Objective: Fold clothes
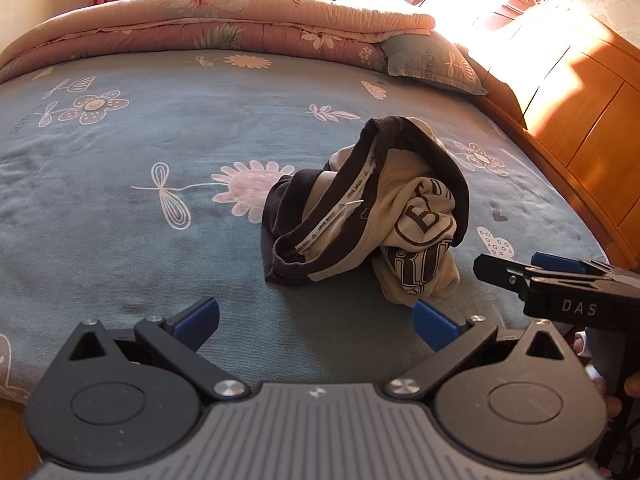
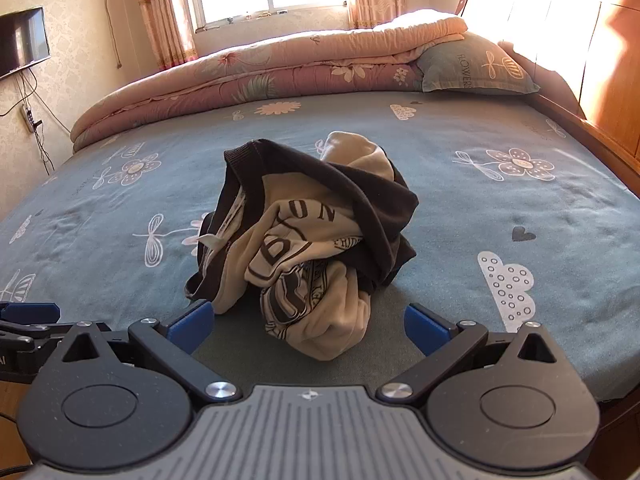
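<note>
While nothing is gripped yet, both views read as the very start of the fold.

Left wrist view, step: the garment (image 1: 368,208) lies crumpled in a heap on the bed sheet (image 1: 140,152), right of the middle, so I judge that no fold has begun.
Left wrist view, garment: beige cloth with dark lettering, wrapped in a dark ribbed band that stands up in a loop at the far side of the heap.
Left wrist view, left gripper: the left gripper (image 1: 316,316) hovers at the near edge of the bed with its blue pads spread wide and nothing between them; the heap sits just beyond and slightly right of its gap.
Left wrist view, right gripper: the right gripper (image 1: 532,276) comes in from the right, near the heap's near right corner; from this side I cannot tell how far its fingers are parted.

Right wrist view, garment: the garment (image 2: 308,240) sits dead ahead, its near beige fold reaching between the two pads without visibly touching either.
Right wrist view, right gripper: the right gripper (image 2: 308,324) is spread wide and empty, held low and level, aimed at the heap.
Right wrist view, left gripper: only a corner of it shows at the near left edge.
Right wrist view, next move: probably each gripper must find a separate edge, such as the dark band, pinch it, then lift and pull apart to spread the cloth flat.
</note>
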